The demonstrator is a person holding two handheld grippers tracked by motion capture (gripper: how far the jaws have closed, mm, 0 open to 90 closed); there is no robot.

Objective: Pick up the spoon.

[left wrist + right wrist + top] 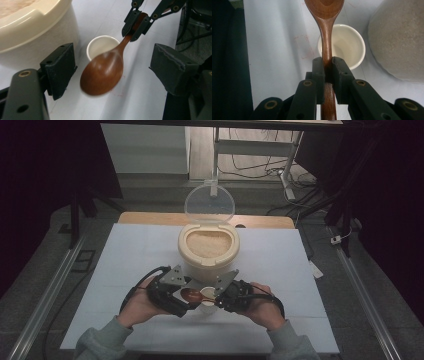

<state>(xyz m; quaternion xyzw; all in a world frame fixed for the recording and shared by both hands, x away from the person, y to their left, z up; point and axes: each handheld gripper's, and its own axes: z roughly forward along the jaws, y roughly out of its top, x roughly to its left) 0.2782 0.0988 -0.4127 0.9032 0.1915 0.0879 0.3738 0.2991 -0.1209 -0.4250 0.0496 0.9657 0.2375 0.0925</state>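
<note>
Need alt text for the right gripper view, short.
The right claw is shut on the handle of a brown wooden spoon, whose bowl points away toward the top of the frame. Under the spoon, a small empty white cup stands on the white table, with a pale rice container at right.

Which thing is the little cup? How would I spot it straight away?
Find the big cream rice container with its clear lid flipped up, mid-table. Just in front of it, toward the person, stands the small white cup, empty, beneath the brown wooden spoon. It is the only small white round vessel there.
</note>
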